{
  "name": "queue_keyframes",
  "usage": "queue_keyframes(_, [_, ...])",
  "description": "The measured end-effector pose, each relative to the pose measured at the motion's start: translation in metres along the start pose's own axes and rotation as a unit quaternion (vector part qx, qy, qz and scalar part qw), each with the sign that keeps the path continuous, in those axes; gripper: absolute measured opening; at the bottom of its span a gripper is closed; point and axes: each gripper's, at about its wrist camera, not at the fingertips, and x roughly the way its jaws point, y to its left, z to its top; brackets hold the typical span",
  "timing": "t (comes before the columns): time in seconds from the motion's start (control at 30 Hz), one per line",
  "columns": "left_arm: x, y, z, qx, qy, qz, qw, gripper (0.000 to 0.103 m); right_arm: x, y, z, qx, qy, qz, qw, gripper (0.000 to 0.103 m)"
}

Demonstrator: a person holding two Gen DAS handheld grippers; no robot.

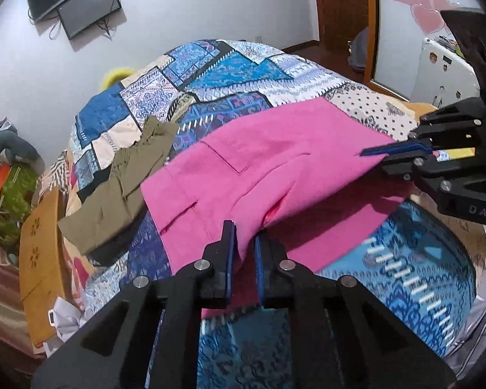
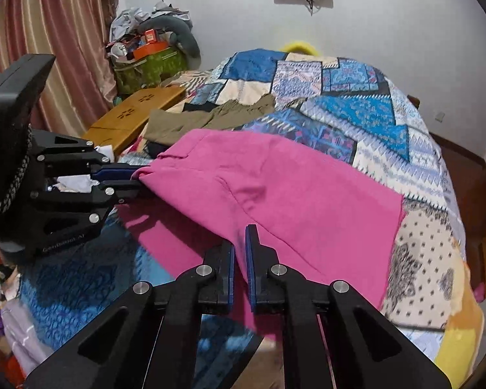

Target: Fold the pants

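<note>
Pink pants (image 1: 259,162) lie spread on the patchwork bedspread (image 1: 230,74), with their near edge lifted and folded over. My left gripper (image 1: 243,236) is shut on the pink fabric at the near edge. My right gripper (image 1: 372,154) is shut on the pants' other near corner, at the right of the left wrist view. In the right wrist view the pants (image 2: 291,188) fill the middle, my right gripper (image 2: 241,240) pinches their near edge, and my left gripper (image 2: 136,175) grips the left corner.
Olive-green pants (image 1: 123,188) lie crumpled to the left of the pink ones, over a dark garment. A wooden lap tray (image 1: 42,259) leans at the bed's left edge. A green bin of clutter (image 2: 149,68) stands by the curtain. A screen (image 1: 87,6) hangs on the wall.
</note>
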Motion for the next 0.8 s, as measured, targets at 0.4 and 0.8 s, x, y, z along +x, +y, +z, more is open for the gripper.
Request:
queue_keyframes(0.4, [-0.010, -0.001, -0.022, -0.041, 0.028, -0.024, 0.9985, 0.027, 0.003, -0.002, -0.025, 0.057, 0.038, 0.030, 0.997, 0.031])
queue_keyframes(0.8, [-0.027, 0.023, 0.017, -0.098, -0.018, -0.061, 0.9931, 0.046, -0.019, -0.002, -0.006, 0.080, -0.028, 0.016, 0.996, 0.041])
